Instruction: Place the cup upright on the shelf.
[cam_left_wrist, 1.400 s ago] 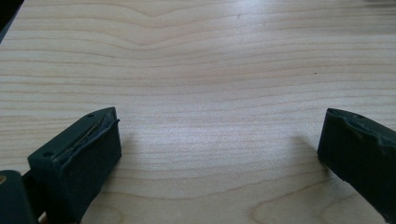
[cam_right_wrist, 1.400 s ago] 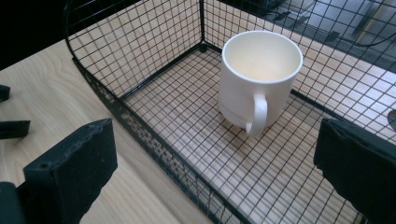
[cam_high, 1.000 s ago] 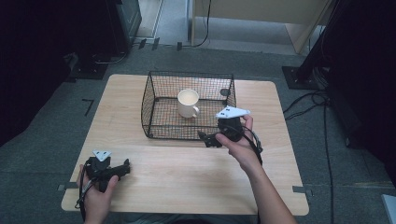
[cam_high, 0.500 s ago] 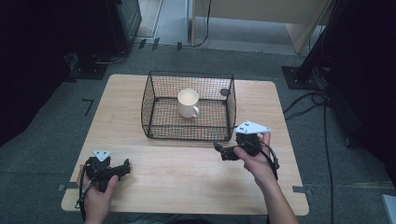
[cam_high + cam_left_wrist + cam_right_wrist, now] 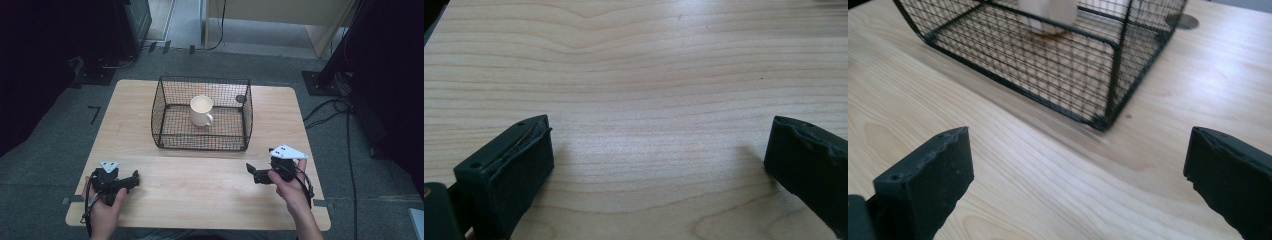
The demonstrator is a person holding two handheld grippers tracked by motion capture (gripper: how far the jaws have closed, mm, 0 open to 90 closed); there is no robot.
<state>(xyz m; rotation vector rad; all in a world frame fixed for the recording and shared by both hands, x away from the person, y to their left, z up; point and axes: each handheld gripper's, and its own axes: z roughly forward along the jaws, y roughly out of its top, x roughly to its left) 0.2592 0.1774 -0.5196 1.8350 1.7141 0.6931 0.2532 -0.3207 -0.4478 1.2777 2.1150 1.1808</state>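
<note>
Both grippers empty, jaws apart | your left gripper point(image 5: 134, 178) low over bare tabletop point(image 5: 200, 185) | right gripper point(image 5: 253, 173) near basket point(image 5: 202, 142) corner | mug point(image 5: 201, 110) upright inside basket | likely step: come over the rim, don't snag mesh, take the handle side.

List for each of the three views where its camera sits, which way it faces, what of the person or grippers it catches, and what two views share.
High view: fixed above the person's side, looking forward and down on the table; both hands come in from below with the left gripper and right gripper.
Left gripper view: rides the left gripper, looking down along its open jaws at bare wood.
Right gripper view: rides the right gripper, facing the wire basket past its open jaws.
Shared: high and right gripper views both show the basket with the cup inside.
</note>
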